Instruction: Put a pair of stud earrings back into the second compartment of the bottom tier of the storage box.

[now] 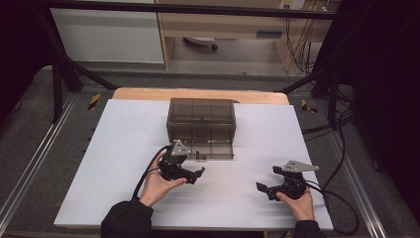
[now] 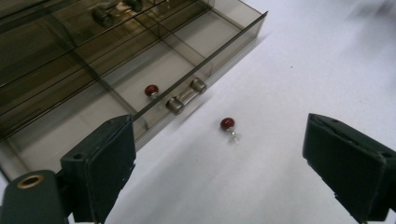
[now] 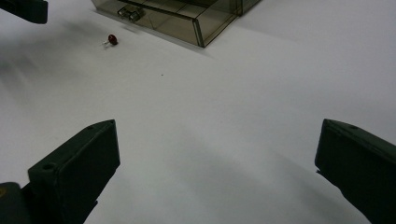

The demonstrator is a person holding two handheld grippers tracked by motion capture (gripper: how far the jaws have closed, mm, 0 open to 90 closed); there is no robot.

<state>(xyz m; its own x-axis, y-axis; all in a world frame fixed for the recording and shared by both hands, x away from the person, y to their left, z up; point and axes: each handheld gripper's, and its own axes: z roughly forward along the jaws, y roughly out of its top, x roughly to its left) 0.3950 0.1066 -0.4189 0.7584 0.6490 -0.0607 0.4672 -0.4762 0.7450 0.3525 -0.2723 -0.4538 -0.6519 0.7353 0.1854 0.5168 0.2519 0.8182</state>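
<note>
High view frames a white desk (image 1: 124,163) on which a smoky see-through drawer box (image 1: 201,115) stands toward the far edge, its bottom drawer (image 1: 210,148) pulled out toward the person. The left gripper (image 1: 198,174) is held in the left hand (image 1: 158,186) just in front of that drawer, its jaws pointed to the right and spread apart with nothing between them. The right gripper (image 1: 265,187) is held in the right hand (image 1: 299,203) near the front right of the desk, well apart from the box, its jaws also released and holding nothing.

Seen in the left gripper view, one red-headed pin (image 2: 228,126) lies on the bare desk just in front of the drawer front, near the metal handle (image 2: 186,95) but not touching it. It sits between the two black jaws as framed, farther off than their tips and clear of both. A second red-headed pin (image 2: 151,90) rests inside the open drawer, in the front compartment just behind the handle.

Seen in the right gripper view, the pin on the desk (image 3: 111,39) is found far off at the upper left, beside the drawer corner (image 3: 198,28), and one jaw tip of the left gripper (image 3: 23,10) is caught at the top left edge.
</note>
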